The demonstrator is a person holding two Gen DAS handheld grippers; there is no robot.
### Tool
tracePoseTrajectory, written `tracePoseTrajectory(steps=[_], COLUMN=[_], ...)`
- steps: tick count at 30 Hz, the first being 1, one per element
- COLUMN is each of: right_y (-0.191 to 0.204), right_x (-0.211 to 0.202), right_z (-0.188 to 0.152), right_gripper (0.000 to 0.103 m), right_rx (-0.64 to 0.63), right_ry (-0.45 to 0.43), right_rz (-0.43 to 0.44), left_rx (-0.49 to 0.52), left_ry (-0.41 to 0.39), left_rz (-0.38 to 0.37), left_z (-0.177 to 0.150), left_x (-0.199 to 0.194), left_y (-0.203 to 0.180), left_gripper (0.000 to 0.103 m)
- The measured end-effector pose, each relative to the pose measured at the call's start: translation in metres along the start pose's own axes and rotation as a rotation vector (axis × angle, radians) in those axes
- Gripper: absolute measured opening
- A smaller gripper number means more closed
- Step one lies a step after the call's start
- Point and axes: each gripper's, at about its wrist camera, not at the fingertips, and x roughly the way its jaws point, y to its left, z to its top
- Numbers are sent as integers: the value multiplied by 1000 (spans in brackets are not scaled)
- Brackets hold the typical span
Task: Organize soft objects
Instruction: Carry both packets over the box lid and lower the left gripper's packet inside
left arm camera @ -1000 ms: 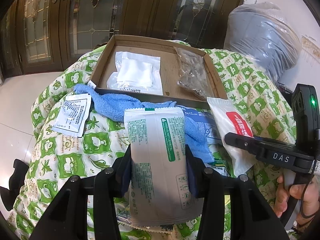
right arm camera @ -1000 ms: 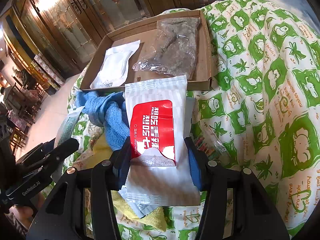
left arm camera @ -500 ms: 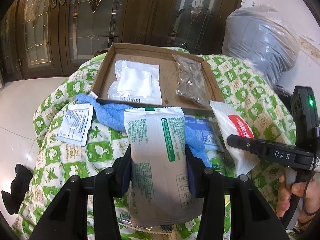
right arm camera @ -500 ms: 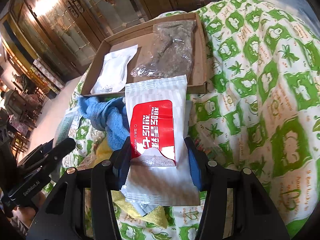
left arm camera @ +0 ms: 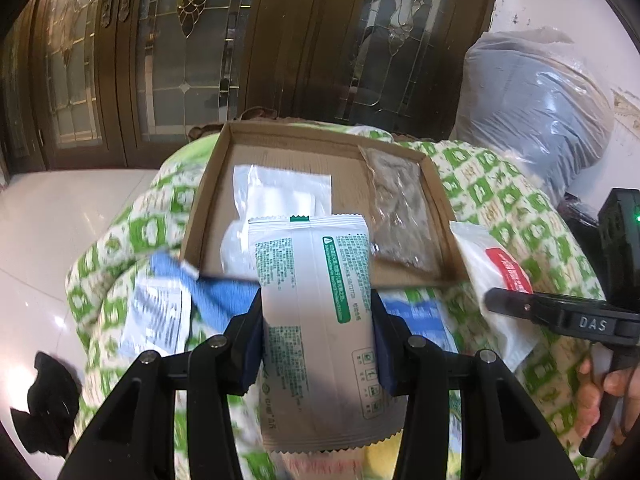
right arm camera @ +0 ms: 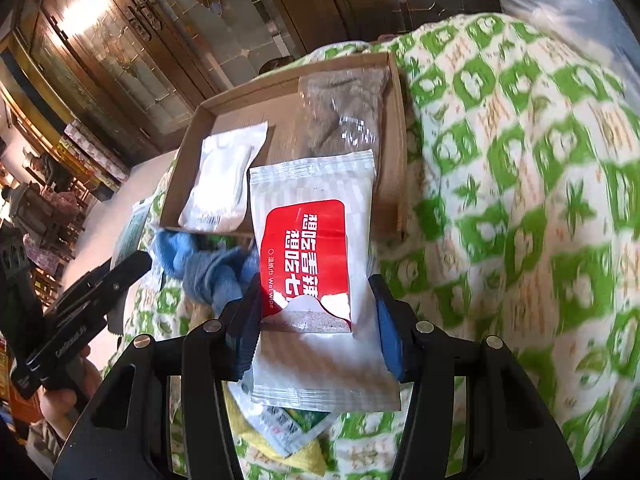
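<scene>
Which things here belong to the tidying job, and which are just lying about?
Job: green-print pack in left gripper; red wipes pack in right gripper; box; blue towel.
Lying about: quilt; grey bag; doors.

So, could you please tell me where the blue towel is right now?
The blue towel lies on the green quilt, against the near wall of the cardboard tray, left of the red-label wipes pack in the right tool.

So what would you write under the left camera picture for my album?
Left gripper carries a green-printed wipes pack toward the cardboard tray.
</scene>
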Motion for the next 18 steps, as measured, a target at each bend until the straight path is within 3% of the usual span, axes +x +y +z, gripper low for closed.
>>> tracePoseTrajectory(steps=[18], right_y=[-13], right_x=[47], right_z=[63], right_gripper=[51], right_rx=[65], right_ry=[-38], right_rz=[4], left_rx=[27], left_ry=[31], left_rz=[49], left_z=[42], left_x=[60], left_y=[5], left_gripper=[46])
